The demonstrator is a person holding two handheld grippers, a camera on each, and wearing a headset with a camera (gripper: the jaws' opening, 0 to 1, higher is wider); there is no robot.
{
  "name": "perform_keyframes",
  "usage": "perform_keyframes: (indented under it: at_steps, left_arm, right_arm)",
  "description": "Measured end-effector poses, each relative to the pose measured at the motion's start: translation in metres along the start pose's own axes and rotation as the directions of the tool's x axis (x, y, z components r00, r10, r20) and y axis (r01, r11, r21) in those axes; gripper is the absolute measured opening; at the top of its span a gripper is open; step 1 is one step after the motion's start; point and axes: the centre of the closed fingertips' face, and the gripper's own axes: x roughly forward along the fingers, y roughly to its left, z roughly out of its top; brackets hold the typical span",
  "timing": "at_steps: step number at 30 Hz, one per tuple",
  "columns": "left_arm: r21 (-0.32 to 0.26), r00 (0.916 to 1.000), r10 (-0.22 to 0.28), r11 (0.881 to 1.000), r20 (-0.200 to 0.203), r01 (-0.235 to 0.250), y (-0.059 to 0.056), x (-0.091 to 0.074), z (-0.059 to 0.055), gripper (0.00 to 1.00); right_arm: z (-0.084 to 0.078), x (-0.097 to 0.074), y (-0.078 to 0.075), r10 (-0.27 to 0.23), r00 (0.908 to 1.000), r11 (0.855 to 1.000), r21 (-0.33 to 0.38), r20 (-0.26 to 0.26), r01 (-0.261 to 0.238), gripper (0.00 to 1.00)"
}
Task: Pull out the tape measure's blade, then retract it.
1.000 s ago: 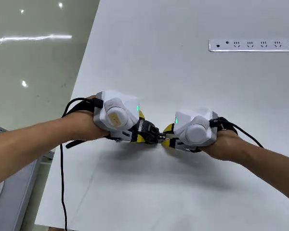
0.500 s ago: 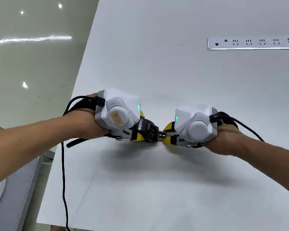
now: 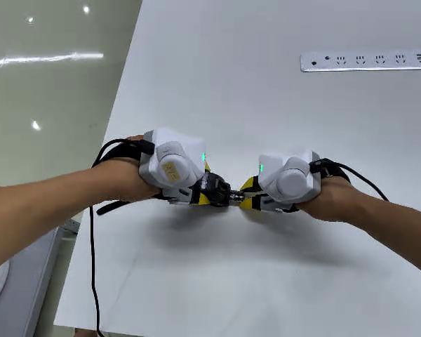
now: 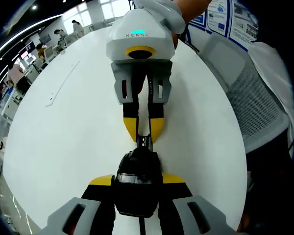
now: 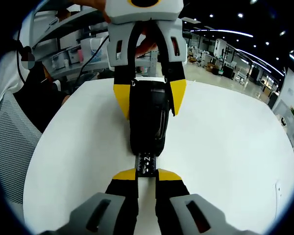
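White worktop [image 3: 266, 91] below; my left tongs [image 4: 137, 180] clamp the black tape measure [image 5: 147, 117], right tongs [image 5: 146, 175] pinch its blade [image 5: 146, 162] by the tip. The right pair has crept outward slightly, I think, so the pull-out has barely begun.

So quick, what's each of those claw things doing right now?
The left gripper is shut on the tape measure.
The right gripper is shut on the tip of the blade.

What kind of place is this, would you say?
Likely an open-plan lab or workshop office: a large white bench with a power strip, a mesh chair beside it, and rows of workstations under ceiling strip lights behind.
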Motion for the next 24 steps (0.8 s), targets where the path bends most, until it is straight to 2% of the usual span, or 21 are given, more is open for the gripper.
perform_keyframes:
  at_steps: [8,17,24]
  left_arm:
    - [-0.001,1.0,-0.003,1.0,-0.001,0.003,0.0,0.0,0.0,0.3]
    - [0.001,1.0,-0.002,1.0,-0.003,0.002,0.0,0.0,0.0,0.3]
    - [0.005,1.0,-0.004,1.0,-0.007,0.004,0.0,0.0,0.0,0.3]
  right_arm:
    - [-0.01,-0.008,-0.002,0.003,1.0,1.0,-0.002,-0.009,-0.003,0.11]
    - [-0.028,-0.028,-0.002,0.002,0.9997,1.0,0.014,-0.026,-0.002,0.11]
    - [-0.033,-0.033,-0.002,-0.004,0.9995,1.0,0.019,-0.031,0.004,0.11]
